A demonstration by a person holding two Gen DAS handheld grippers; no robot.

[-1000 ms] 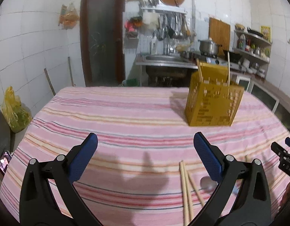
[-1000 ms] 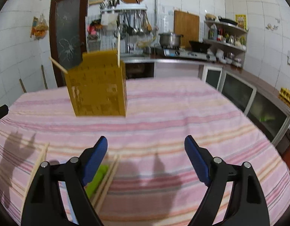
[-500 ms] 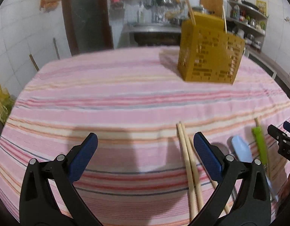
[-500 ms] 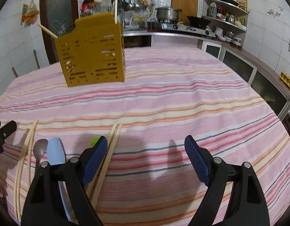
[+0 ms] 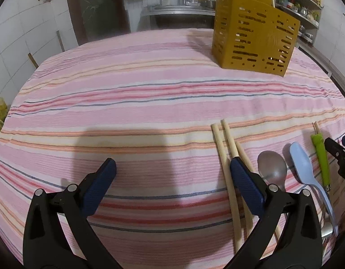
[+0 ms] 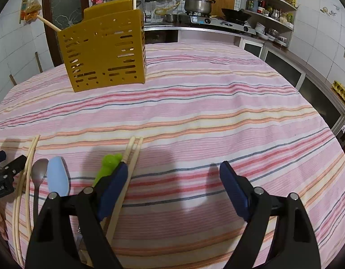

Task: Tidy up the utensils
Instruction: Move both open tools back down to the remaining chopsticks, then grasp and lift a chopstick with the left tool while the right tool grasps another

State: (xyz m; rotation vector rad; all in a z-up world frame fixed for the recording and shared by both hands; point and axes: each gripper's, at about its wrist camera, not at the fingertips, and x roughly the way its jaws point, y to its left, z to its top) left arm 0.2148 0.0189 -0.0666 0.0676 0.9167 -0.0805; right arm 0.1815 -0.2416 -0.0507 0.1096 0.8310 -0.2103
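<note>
On striped cloth (image 5: 150, 94), two spoons (image 5: 272, 168), one caddy (image 5: 255, 42)

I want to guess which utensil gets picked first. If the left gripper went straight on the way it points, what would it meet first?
Probably bare pink striped tablecloth. The open left gripper aims down at cloth; the pale wooden chopsticks lie beside its right finger, not between the fingers. Depth is unclear.

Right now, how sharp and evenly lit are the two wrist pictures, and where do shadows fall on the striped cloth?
Left wrist view: sharp, strong fisheye bending of the pink striped tablecloth, dark corners, a broad soft shadow ahead of the open left gripper. Right wrist view: also sharp; the yellow perforated utensil holder leans from distortion, and finger shadows lie ahead of the open right gripper.
</note>
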